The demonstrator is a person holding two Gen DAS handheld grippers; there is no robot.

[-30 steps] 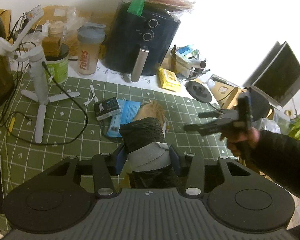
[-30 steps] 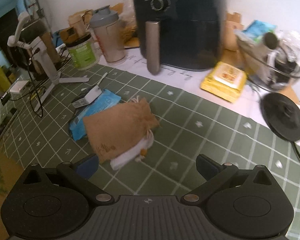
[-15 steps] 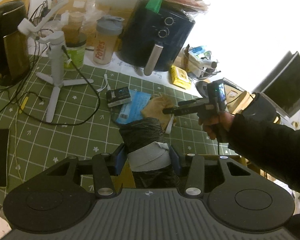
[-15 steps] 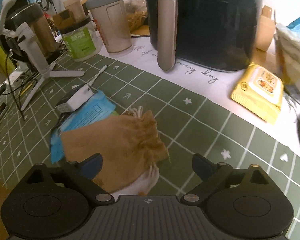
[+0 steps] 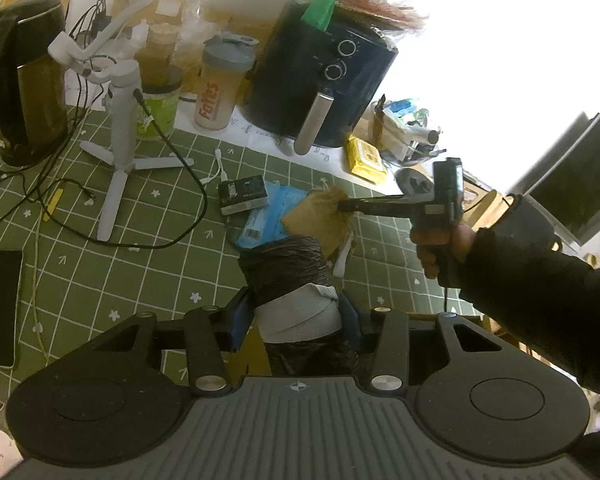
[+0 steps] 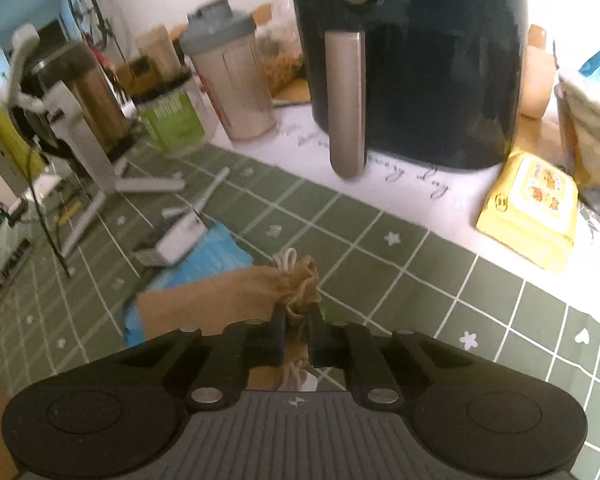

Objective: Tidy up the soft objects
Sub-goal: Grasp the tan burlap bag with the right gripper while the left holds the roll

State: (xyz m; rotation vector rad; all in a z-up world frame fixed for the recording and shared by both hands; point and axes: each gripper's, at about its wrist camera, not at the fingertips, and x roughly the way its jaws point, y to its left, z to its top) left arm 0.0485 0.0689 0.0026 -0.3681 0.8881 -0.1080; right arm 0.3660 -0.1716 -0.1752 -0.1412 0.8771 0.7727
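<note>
Two tongs are at work over the green checked table (image 5: 100, 264). The left tongs (image 5: 296, 312) are clamped on a roll of black bags (image 5: 288, 268) with a grey band round its lower part, held upright above the table's near edge. The right tongs (image 6: 298, 320) are pinched shut on the gathered neck of a brown drawstring pouch (image 6: 220, 304), whose white cord (image 6: 286, 258) loops out past the neck. In the left wrist view the pouch (image 5: 316, 216) lies just beyond the roll, partly over a blue packet (image 5: 266, 216), with a small black box (image 5: 243, 196) touching the packet's far side. A black air fryer (image 6: 412, 60) stands behind, a yellow wipes pack (image 6: 532, 208) to its right.
</note>
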